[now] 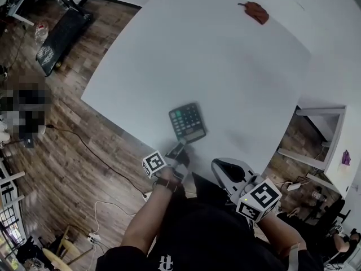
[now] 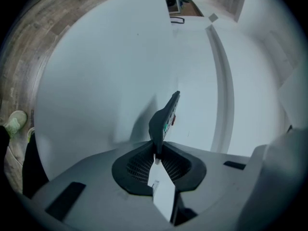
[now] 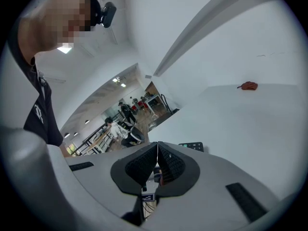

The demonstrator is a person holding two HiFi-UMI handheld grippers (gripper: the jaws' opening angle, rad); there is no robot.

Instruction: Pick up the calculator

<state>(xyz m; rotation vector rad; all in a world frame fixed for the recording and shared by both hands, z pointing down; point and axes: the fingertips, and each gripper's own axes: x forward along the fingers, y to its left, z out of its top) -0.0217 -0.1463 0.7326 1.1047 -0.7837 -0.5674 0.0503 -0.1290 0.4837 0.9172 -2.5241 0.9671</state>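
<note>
A dark calculator [image 1: 187, 122] with green keys lies on the white table [image 1: 225, 61], close to its near edge. My left gripper [image 1: 179, 150] reaches in from that edge. Its pads are closed on the calculator's near end. In the left gripper view the calculator [image 2: 166, 119] shows edge-on, running out from between the left gripper's [image 2: 156, 151] pads. My right gripper [image 1: 224, 171] hovers at the table's edge to the right of the calculator, shut and holding nothing. The right gripper view has the right gripper's [image 3: 157, 147] pads touching, with the calculator [image 3: 191, 146] just beyond them.
A small red-brown object [image 1: 256, 11] lies far back on the table, also in the right gripper view as the red-brown object [image 3: 249, 85]. Wooden floor with cables [image 1: 84, 145] lies to the left. A black bag [image 1: 59, 35] sits on it. White furniture [image 1: 324, 134] stands right.
</note>
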